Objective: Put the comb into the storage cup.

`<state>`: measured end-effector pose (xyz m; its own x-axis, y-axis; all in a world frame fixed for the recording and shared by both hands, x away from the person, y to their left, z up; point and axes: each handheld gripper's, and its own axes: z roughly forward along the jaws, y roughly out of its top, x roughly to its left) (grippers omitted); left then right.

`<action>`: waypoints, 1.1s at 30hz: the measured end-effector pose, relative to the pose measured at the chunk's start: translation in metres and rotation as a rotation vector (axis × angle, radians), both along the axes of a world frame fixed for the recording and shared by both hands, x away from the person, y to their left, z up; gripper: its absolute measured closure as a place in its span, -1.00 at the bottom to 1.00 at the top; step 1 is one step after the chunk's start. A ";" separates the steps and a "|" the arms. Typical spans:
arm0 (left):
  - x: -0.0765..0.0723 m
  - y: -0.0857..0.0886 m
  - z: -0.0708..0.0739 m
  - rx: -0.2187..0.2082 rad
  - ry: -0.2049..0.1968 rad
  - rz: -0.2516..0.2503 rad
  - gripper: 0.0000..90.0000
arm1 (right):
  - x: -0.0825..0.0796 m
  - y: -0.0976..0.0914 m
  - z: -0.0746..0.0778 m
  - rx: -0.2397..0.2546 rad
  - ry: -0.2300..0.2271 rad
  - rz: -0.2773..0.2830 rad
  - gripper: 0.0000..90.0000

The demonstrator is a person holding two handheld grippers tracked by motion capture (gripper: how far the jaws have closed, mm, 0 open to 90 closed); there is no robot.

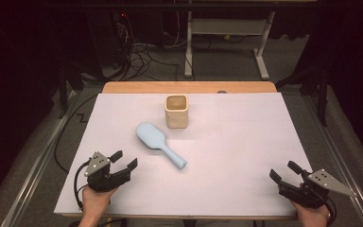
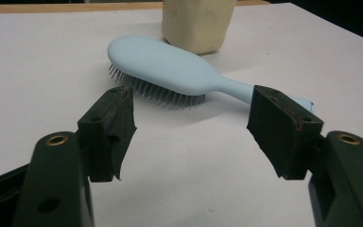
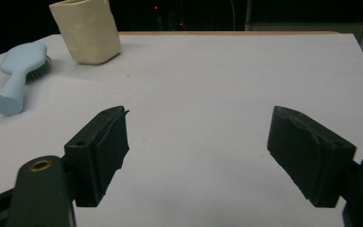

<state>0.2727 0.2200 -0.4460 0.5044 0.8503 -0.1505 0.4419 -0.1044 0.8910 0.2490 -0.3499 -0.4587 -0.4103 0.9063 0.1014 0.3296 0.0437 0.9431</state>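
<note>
Light blue hairbrush (image 1: 159, 143) lying bristles down near the middle of the white table (image 1: 246, 156), head to the far left, handle to the near right. Beige cup (image 1: 176, 111) standing upright just beyond it, slightly apart. Left gripper (image 1: 124, 160) at the near left, jaws spread and empty, aimed at the hairbrush but short of it. Right gripper (image 1: 285, 172) at the near right, well apart from both items, jaws likewise released, nothing between them.

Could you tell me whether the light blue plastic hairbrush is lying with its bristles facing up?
No, the light blue plastic hairbrush lies on the white table cover with its bristles down and its smooth back up.
</note>
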 end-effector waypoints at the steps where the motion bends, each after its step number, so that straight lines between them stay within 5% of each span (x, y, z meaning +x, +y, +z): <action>1: 0.000 0.000 0.000 0.001 0.000 0.000 -0.27 | 0.000 0.000 0.000 0.000 -0.001 0.000 -0.52; 33: 0.011 -0.022 0.002 0.002 -0.005 -0.043 -0.26 | 0.000 0.000 0.000 0.002 0.001 0.000 -0.52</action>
